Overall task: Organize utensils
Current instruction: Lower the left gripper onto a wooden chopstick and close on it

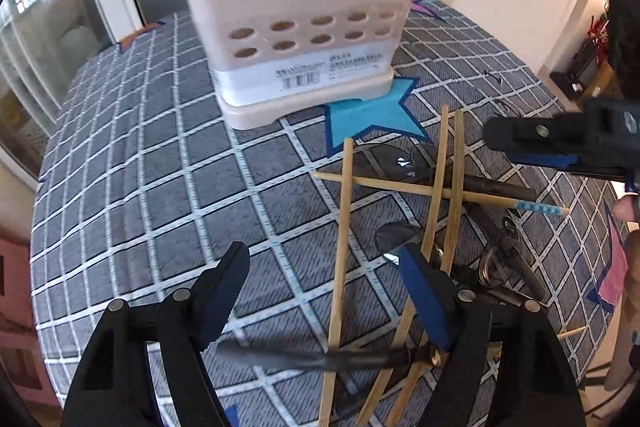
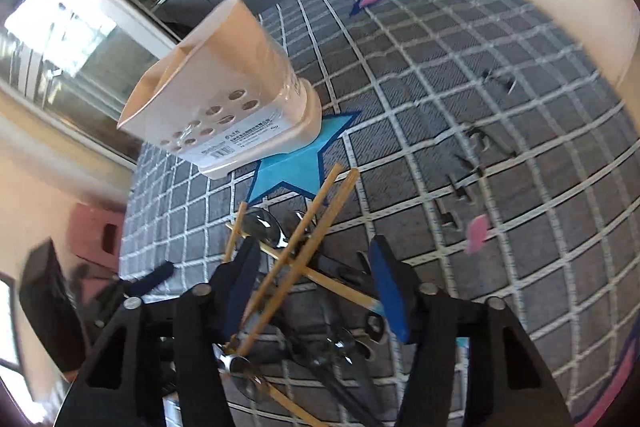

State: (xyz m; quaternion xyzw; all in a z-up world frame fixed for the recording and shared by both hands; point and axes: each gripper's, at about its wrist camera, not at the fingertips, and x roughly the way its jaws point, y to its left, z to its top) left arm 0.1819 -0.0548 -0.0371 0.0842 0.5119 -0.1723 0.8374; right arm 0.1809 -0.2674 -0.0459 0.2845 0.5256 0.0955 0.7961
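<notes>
Stands upright at the far side of the grey grid-patterned cloth-covered worktop (image 1: 160, 155): tall pale-pink plastic utensil holder (image 1: 300, 27) with oval drain holes, base partly on a blue star patch (image 1: 372, 115), open top up, probably so utensils can drop in handle-first. Nothing seen poking from its top. Lies near, in front of the holder: crossed heap of light bamboo chopsticks (image 1: 440, 167) over dark metal spoons (image 1: 400, 159), tangled, not yet sorted.

Left hand-held gripper (image 1: 324, 287): low over the near edge of the heap, spread wide, a chopstick running between the jaws, nothing pinched. Right hand-held gripper (image 2: 316, 283): tilted, angled down over the heap's middle, likewise spread, straddling two chopsticks, seemingly lined up to close on one.
</notes>
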